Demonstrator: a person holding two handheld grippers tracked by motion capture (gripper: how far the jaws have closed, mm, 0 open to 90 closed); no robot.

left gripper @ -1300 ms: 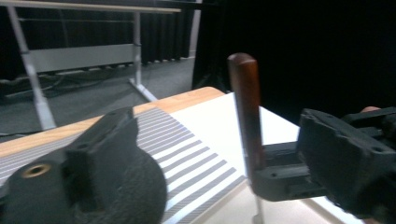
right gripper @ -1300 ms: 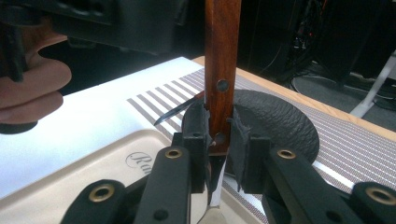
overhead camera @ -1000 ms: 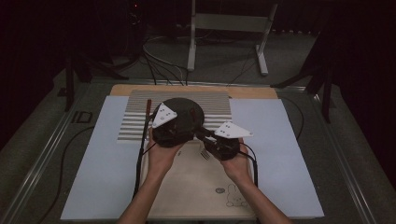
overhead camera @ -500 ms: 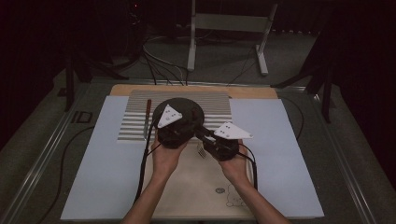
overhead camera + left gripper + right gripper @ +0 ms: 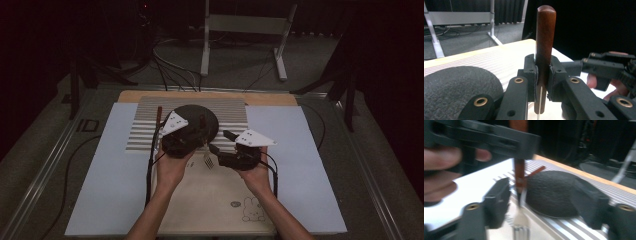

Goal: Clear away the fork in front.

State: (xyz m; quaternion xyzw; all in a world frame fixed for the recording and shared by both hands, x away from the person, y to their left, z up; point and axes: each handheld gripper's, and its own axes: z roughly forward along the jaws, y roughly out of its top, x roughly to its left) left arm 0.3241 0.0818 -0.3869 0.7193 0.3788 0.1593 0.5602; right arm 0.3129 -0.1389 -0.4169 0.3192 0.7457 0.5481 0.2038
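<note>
My left gripper (image 5: 201, 134) is shut on the brown wooden handle (image 5: 545, 37) of a fork-like utensil and holds it upright. The utensil's metal head (image 5: 208, 159) hangs low over the beige board (image 5: 220, 200). Seen from the left gripper (image 5: 543, 72), both jaws press on the handle's sides. My right gripper (image 5: 220, 142) points left at the utensil. Its jaws (image 5: 544, 205) stand open on either side of the metal head (image 5: 520, 230) without touching it. A round black plate (image 5: 197, 117) lies just behind, on the striped mat (image 5: 142, 130).
A second brown-handled utensil (image 5: 159, 116) lies on the mat left of the plate. Pale blue sheets (image 5: 110, 180) flank the board, which has a rabbit drawing (image 5: 252, 210) near its front. A metal stand (image 5: 242, 30) and cables sit beyond the table.
Both hands have shifted only slightly. The left gripper still holds the utensil and the right gripper stays open beside it.
</note>
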